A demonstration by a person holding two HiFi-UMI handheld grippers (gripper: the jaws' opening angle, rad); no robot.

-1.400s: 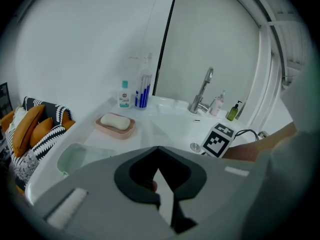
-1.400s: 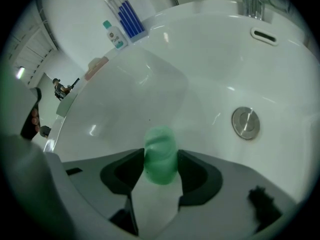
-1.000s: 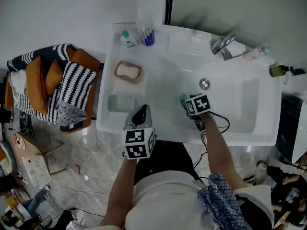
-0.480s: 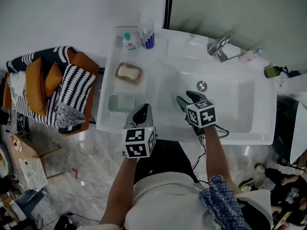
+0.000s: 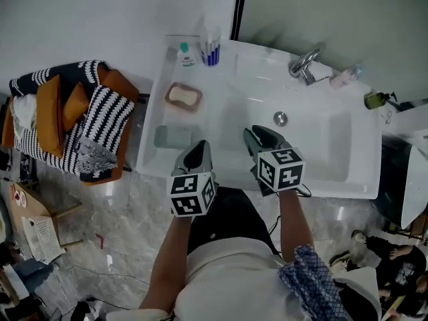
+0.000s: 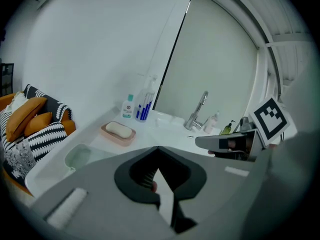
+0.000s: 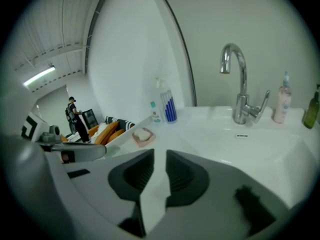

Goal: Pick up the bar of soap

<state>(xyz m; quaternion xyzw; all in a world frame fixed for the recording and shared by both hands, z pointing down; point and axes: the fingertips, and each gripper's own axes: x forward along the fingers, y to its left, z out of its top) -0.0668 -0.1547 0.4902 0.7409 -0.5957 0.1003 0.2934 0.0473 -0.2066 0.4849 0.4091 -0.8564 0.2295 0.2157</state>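
Up out of the basin comes the right gripper (image 5: 257,134): a second ago its tips were low, near the drain (image 5: 281,118), and now it hangs above the front half of the sink (image 5: 361,179). Its jaws have just been closing to a narrow gap, and the right gripper view shows nothing between them. By contrast the left gripper (image 5: 198,147) has hardly shifted; it hovers over the counter's front edge with its jaw tips together and empty.

Soap (image 5: 184,95) lies untouched in its pink dish (image 5: 200,103) on the counter left of the basin. That is about eleven o'clock from the left gripper and ten o'clock from the right, well apart from both. Its dish keeps the bar off the wet counter and turns its broad face upward, so a grip would likely have to come from above, across the narrow sides.

Judging by this, the pick-up has not begun. Of the two, the left gripper is nearer, but its jaws would need to spread first. Between it and the dish, at about ten o'clock, sits a pale green tray (image 5: 172,137), something to clear on the way
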